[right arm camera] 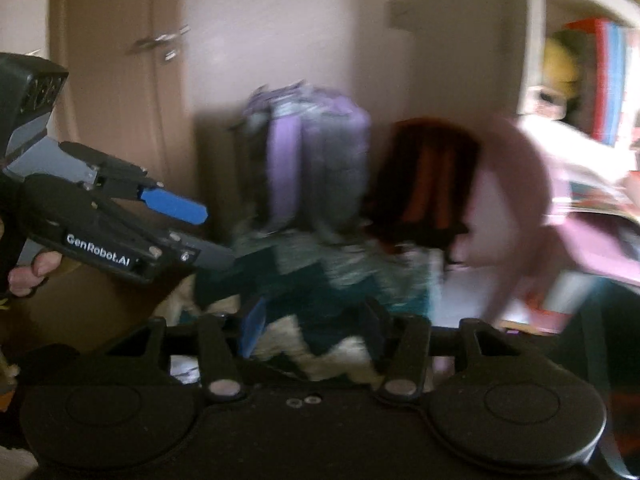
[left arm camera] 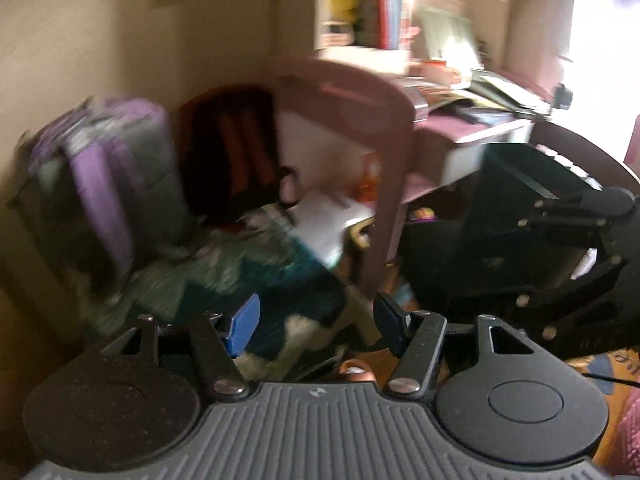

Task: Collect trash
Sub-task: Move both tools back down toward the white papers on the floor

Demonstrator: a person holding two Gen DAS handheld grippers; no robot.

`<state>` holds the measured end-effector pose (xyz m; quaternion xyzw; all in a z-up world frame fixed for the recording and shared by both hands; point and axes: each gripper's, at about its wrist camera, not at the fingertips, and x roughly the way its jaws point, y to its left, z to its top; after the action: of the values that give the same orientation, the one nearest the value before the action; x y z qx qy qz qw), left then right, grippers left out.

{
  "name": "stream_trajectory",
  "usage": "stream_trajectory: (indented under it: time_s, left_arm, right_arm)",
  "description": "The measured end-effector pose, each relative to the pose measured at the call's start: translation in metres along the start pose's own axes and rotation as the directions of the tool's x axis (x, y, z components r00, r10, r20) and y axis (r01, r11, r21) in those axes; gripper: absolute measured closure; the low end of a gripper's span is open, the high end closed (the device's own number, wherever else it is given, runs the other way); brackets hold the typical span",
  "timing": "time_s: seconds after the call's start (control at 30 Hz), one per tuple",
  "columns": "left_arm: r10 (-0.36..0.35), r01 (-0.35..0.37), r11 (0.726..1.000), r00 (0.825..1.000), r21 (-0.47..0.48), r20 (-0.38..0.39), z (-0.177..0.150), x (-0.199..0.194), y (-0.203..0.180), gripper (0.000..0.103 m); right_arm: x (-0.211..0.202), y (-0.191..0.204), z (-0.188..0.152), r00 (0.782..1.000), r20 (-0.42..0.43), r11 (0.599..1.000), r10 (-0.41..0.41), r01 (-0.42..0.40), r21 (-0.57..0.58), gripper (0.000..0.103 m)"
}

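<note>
Both views smeared by motion blur. Cream wall (right arm camera: 280, 32) fills the back, with a wooden door (right arm camera: 112, 80) at far left in the right wrist view. White shelving (left arm camera: 400, 4) stands at the right, holding books and something yellow. Pink desk (left arm camera: 472, 136) below the shelving, its top crowded with papers and books right out to the front edge. Pink chair (left arm camera: 384, 128) sits at the desk's left end, backrest arched. Purple-grey backpack (left arm camera: 108, 176) leans on the wall, and a black-and-red backpack (left arm camera: 236, 152) is just beside it on the chair side. Teal and white rug (left arm camera: 256, 280) covers the floor in front of both bags.

Left gripper (left arm camera: 316, 320): blue pads well apart, empty. Right gripper (right arm camera: 316, 332): fingers spread wide, nothing between them. A hand (right arm camera: 32, 276) grips the left gripper's handle.

Trash: cannot tell any out in this blur.
</note>
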<state>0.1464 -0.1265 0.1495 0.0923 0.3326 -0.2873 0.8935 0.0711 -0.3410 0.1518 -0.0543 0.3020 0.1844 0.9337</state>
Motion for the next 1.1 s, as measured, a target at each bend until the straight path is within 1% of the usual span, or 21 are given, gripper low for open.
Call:
stream_trajectory:
  time_s: [0.03,0.1,0.17,0.2,0.23,0.3,0.37,0.5,0.6,0.7,0.77,0.87,0.93,0.97,1.03,1.1]
  left_arm:
    - [0.014,-0.014,0.999,1.0,-0.029,-0.003,-0.01,0.0,0.017,0.033]
    - [0.046,-0.046,0.996,0.999,-0.074,-0.007,-0.029,-0.001,0.049,0.029]
    - [0.088,-0.089,0.991,0.996,-0.098,-0.014,-0.048,0.0,0.078,0.025]
    - [0.113,-0.114,0.987,0.993,-0.111,-0.017,-0.057,0.001,0.092,0.02]
    - [0.136,-0.137,0.982,0.991,-0.131,-0.022,-0.068,0.003,0.108,0.018]
    - [0.149,-0.153,0.972,0.988,-0.18,-0.038,-0.089,0.008,0.139,0.018]
    - [0.165,-0.175,0.957,0.984,-0.233,-0.062,-0.112,0.016,0.171,0.018]
    - [0.22,-0.241,0.922,0.97,-0.304,-0.102,-0.16,0.034,0.227,0.018]
    - [0.252,-0.283,0.89,0.959,-0.357,-0.131,-0.201,0.05,0.267,0.018]
    - [0.313,-0.356,0.861,0.934,-0.362,-0.174,-0.242,0.069,0.297,0.018]
    - [0.324,-0.386,0.844,0.92,-0.373,-0.219,-0.269,0.084,0.316,0.018]
    - [0.32,-0.419,0.815,0.901,-0.4,-0.291,-0.309,0.107,0.344,0.018]
    - [0.318,-0.449,0.796,0.881,-0.407,-0.35,-0.335,0.122,0.359,0.018]
    - [0.308,-0.456,0.791,0.873,-0.408,-0.378,-0.348,0.132,0.366,0.018]
    - [0.292,-0.469,0.783,0.857,-0.408,-0.425,-0.373,0.151,0.377,0.018]
    - [0.263,-0.472,0.779,0.843,-0.413,-0.468,-0.398,0.171,0.386,0.018]
  right_arm:
    - [0.017,0.011,0.002,0.999,-0.017,1.0,0.028,-0.029,-0.01,0.051]
    - [0.045,0.032,0.002,0.997,-0.045,0.997,0.068,-0.069,-0.026,0.05]
    - [0.077,0.055,0.002,0.989,-0.077,0.991,0.122,-0.126,-0.04,0.05]
    - [0.092,0.065,0.001,0.985,-0.091,0.988,0.146,-0.151,-0.045,0.05]
    - [0.106,0.075,-0.001,0.98,-0.105,0.984,0.166,-0.172,-0.047,0.05]
    - [0.139,0.097,-0.006,0.967,-0.141,0.973,0.212,-0.222,-0.059,0.05]
    - [0.168,0.117,-0.013,0.954,-0.177,0.963,0.241,-0.257,-0.077,0.05]
    - [0.232,0.155,-0.033,0.928,-0.254,0.944,0.272,-0.309,-0.116,0.05]
    - [0.278,0.178,-0.053,0.905,-0.32,0.938,0.28,-0.328,-0.109,0.05]
    - [0.324,0.194,-0.074,0.889,-0.366,0.938,0.275,-0.332,-0.102,0.05]
    - [0.354,0.203,-0.088,0.877,-0.397,0.936,0.269,-0.335,-0.106,0.05]
    - [0.397,0.215,-0.109,0.86,-0.446,0.934,0.247,-0.334,-0.127,0.05]
    - [0.423,0.224,-0.122,0.852,-0.48,0.928,0.211,-0.328,-0.175,0.05]
    - [0.434,0.229,-0.128,0.847,-0.494,0.921,0.195,-0.332,-0.206,0.05]
    - [0.455,0.237,-0.14,0.845,-0.508,0.9,0.166,-0.34,-0.271,0.05]
    - [0.478,0.244,-0.152,0.831,-0.532,0.886,0.162,-0.36,-0.292,0.05]
